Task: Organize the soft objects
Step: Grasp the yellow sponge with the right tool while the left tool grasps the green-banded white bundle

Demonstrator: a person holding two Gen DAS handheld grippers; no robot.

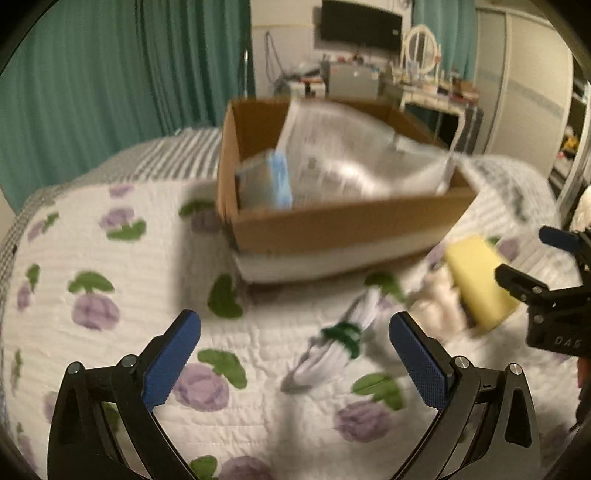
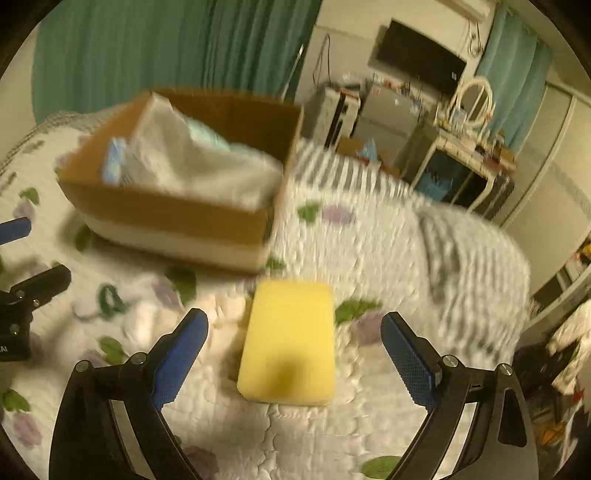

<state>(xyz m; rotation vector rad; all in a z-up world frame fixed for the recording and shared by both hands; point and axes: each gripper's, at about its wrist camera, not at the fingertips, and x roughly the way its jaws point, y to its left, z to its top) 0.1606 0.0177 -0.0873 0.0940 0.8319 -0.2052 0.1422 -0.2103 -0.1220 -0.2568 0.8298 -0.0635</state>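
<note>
A yellow sponge (image 2: 290,343) lies on the flowered quilt, between the open fingers of my right gripper (image 2: 294,328); it also shows in the left wrist view (image 1: 478,282). A white rolled sock with a green band (image 1: 334,345) lies on the quilt just ahead of my open, empty left gripper (image 1: 295,328). A pale fluffy item (image 1: 441,304) lies between sock and sponge. The cardboard box (image 1: 347,221) holds a clear plastic bag (image 1: 354,155) and a blue-edged pack (image 1: 280,181). The box also shows in the right wrist view (image 2: 173,214).
The quilt (image 1: 110,314) covers a bed with a grey striped blanket (image 2: 369,177) at the far side. Green curtains (image 1: 110,74) hang behind. A dresser with a mirror (image 1: 421,48) and a wall TV (image 1: 360,24) stand beyond the bed. The right gripper (image 1: 521,266) is at the right edge.
</note>
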